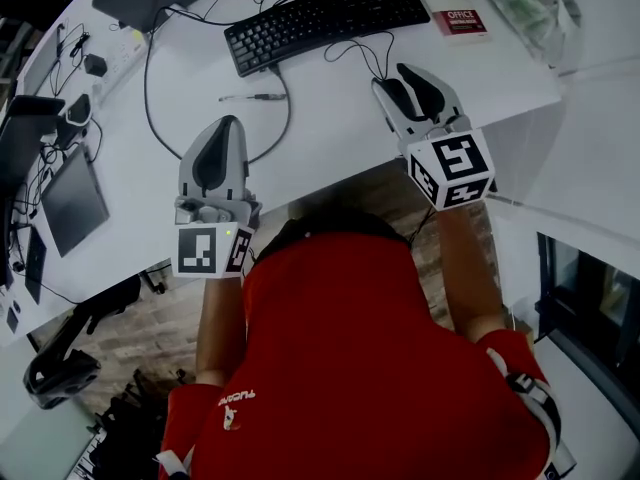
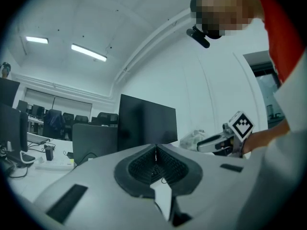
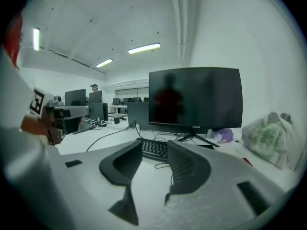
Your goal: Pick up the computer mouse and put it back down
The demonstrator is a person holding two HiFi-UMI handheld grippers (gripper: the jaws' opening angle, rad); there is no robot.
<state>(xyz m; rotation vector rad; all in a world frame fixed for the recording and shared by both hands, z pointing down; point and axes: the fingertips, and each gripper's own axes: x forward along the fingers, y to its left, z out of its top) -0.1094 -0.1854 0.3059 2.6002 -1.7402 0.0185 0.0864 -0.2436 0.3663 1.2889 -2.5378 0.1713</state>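
Note:
No computer mouse shows in any view. A thin black cable (image 1: 362, 52) loops from the keyboard (image 1: 325, 20) toward my right gripper (image 1: 398, 76) and passes under it. That gripper hangs above the white desk (image 1: 330, 128) near its front edge, open, with nothing between its pads; in the right gripper view (image 3: 154, 145) only the desk and the cable (image 3: 161, 166) lie in the gap. My left gripper (image 1: 228, 126) is held over the desk to the left, shut and empty, its jaws meeting at the tip (image 2: 156, 150).
A black monitor (image 3: 194, 97) stands behind the keyboard (image 3: 156, 149). A red booklet (image 1: 462, 20) and a plastic bag (image 1: 525, 3) lie at the far right. A pen (image 1: 252, 97) rests mid-desk, a dark tablet (image 1: 72, 198) and cables at the left.

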